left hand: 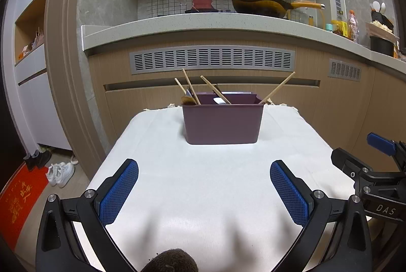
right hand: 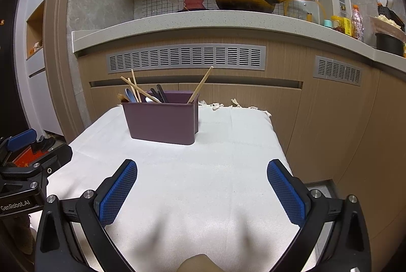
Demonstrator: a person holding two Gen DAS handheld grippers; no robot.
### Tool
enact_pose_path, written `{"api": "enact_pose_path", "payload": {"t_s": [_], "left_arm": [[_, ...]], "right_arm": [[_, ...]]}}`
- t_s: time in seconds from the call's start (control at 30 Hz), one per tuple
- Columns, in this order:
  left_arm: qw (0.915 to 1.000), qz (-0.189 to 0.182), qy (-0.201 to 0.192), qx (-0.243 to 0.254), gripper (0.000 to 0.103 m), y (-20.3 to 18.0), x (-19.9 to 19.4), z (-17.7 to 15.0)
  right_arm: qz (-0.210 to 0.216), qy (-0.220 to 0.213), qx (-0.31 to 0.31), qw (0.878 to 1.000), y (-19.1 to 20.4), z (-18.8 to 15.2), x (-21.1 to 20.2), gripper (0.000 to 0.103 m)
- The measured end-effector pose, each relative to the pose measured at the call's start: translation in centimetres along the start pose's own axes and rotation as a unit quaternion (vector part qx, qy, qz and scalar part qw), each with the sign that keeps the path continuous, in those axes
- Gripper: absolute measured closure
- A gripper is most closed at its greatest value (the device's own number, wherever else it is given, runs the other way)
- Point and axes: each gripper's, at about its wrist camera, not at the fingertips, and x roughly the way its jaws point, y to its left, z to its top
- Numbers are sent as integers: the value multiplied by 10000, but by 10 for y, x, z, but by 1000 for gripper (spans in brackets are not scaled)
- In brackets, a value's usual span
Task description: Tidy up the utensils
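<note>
Inside the purple bin, light, stiff chopsticks want pinching mid-shaft; your left gripper and right gripper gape wide, empty.

Utensils in bin on table.

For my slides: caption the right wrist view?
Open right tongs face a purple bin of chopsticks on a white cloth.

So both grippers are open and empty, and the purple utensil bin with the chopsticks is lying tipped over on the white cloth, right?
Not quite. The purple utensil bin stands upright on the white cloth, chopsticks leaning out of its top, as the left wrist view shows. The left gripper and right gripper are indeed open and empty.
</note>
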Motion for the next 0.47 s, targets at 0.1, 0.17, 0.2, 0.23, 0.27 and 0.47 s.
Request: {"api": "enact_pose_path", "payload": {"t_s": [0.1, 0.17, 0.2, 0.23, 0.27, 0.47], "left_arm": [[10000, -1, -4, 2, 0, 0, 0, 0], [10000, 0, 2, -1, 0, 0, 0, 0], [10000, -5, 2, 1, 0, 1, 0, -1], [10000, -11, 5, 3, 0, 1, 1, -1], [10000, -13, 12, 3, 0, 1, 1, -1], [9999, 36, 112, -17, 0, 0, 4, -5]], "right_arm": [[9, 18, 9, 10000, 0, 1, 0, 1], [22, 27, 4, 10000, -1, 1, 0, 1], [27, 28, 5, 10000, -1, 1, 0, 1], [31, 34, 3, 10000, -1, 2, 1, 1], [32, 40, 1, 10000, -1, 2, 1, 1], [50, 68, 17, 10000, -1, 1, 4, 1]]}}
